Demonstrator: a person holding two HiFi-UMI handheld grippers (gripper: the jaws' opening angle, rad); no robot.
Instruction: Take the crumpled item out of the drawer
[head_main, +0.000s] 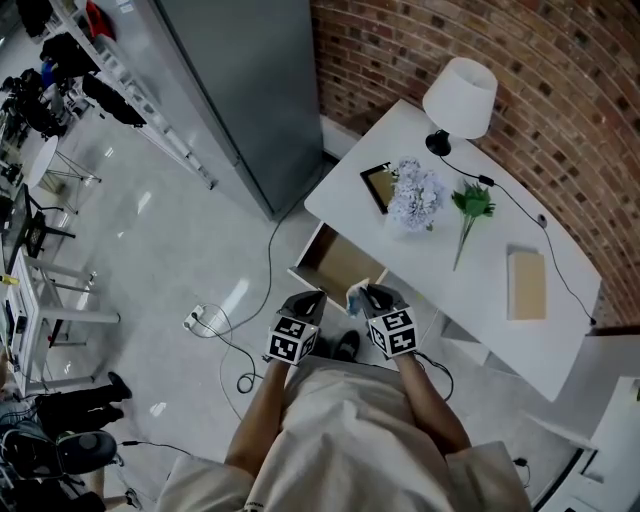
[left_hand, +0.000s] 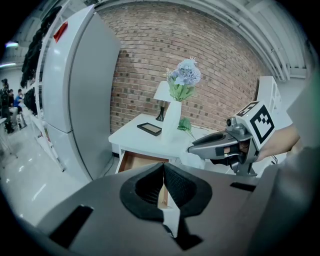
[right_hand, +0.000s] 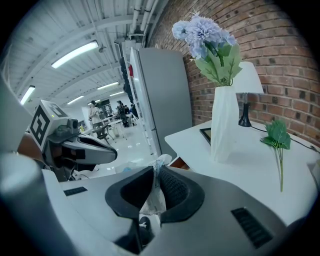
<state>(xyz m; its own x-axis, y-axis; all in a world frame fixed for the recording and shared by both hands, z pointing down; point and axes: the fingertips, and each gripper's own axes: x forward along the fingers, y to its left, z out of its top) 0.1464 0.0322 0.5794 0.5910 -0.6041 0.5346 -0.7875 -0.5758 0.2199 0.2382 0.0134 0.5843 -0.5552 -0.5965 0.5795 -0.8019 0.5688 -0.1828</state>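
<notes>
1. The white surface stands against the brick wall, ahead of both hands.
2. Its drawer is pulled open toward the person, and the part of its inside that shows is bare.
3. The right hand-held gripper hangs just over the drawer's near edge, jaws pinching the crumpled item. The left hand-held gripper is just beside it, jaws pressed together on nothing.
4. The crumpled item sits between the right pads, its long axis running up along the jaw line with a tuft poking out above. It looks already clear of the drawer, so the coming move belongs to the right hand: carry it away or set it down.
</notes>
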